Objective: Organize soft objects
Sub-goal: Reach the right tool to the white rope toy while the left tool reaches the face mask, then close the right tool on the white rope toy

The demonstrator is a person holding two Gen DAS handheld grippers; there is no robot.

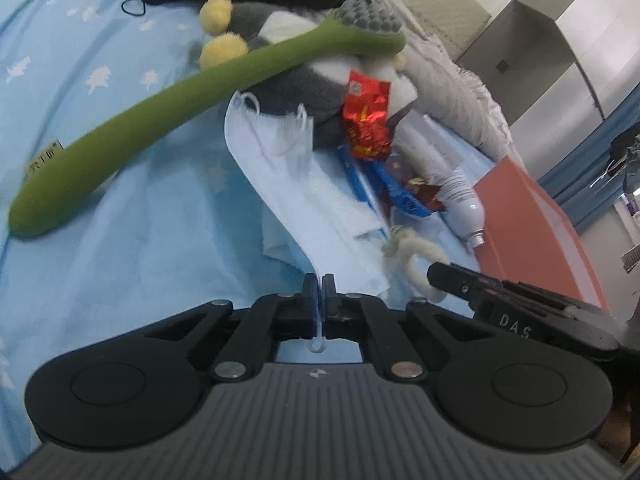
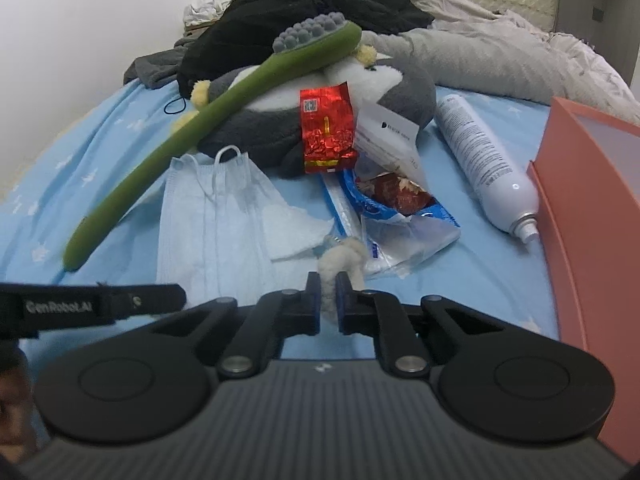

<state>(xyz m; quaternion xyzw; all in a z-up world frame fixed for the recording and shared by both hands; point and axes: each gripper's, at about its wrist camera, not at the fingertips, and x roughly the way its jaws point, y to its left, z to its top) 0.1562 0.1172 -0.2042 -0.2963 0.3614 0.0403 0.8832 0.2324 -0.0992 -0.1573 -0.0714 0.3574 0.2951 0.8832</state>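
My left gripper (image 1: 319,282) is shut on the near edge of a light blue face mask (image 1: 280,168), which rises from the bed; the mask also shows in the right wrist view (image 2: 208,216). My right gripper (image 2: 329,280) is shut on a small cream fluffy loop (image 2: 340,260), also seen in the left wrist view (image 1: 416,256). A grey and white plush penguin (image 2: 280,120) lies behind, with a green long-handled brush (image 2: 192,136) leaning across it.
A red foil packet (image 2: 328,128), torn blue wrappers (image 2: 400,208) and a white spray bottle (image 2: 488,168) lie on the blue bedsheet (image 2: 80,152). An orange-pink box (image 2: 592,208) stands at the right. Black clothes (image 2: 304,4) and a grey blanket (image 2: 500,56) lie behind.
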